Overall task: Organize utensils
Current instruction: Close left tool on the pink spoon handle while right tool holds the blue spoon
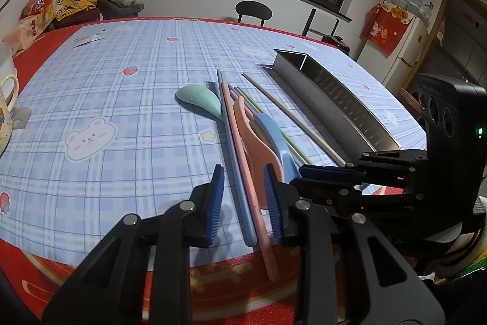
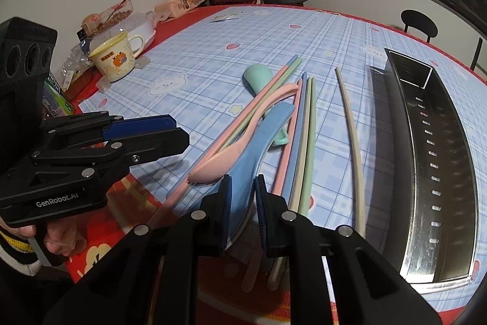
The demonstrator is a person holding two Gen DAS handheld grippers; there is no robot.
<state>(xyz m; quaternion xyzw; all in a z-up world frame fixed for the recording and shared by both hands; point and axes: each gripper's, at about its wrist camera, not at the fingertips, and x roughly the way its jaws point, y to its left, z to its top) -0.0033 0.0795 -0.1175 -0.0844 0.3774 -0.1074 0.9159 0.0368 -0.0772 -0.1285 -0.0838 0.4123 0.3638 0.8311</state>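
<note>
Left wrist view: left tongs (image 1: 245, 197) partly spread, straddling a blue chopstick (image 1: 236, 160) and pink chopstick (image 1: 252, 191) on the desk (image 1: 121, 118), pads not visibly pressing. Green spoon (image 1: 199, 101) at 11 o'clock, steel tray (image 1: 331, 99) at 2.

Right wrist view: mug (image 2: 114, 60) at 10 o'clock, seen whole only here. Right tongs (image 2: 242, 200) narrowed, pinching the blue spoon (image 2: 243, 160), pink spoon (image 2: 234, 142) just beside.

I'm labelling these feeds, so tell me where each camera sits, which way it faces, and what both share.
Left wrist: on the left gripper, looking down over the pink and blue chopsticks; the right gripper shows at right.
Right wrist: on the right gripper, shut on the blue plastic spoon; the left gripper and a hand show at left.
Shared: the long steel tray and the mint green spoon.
</note>
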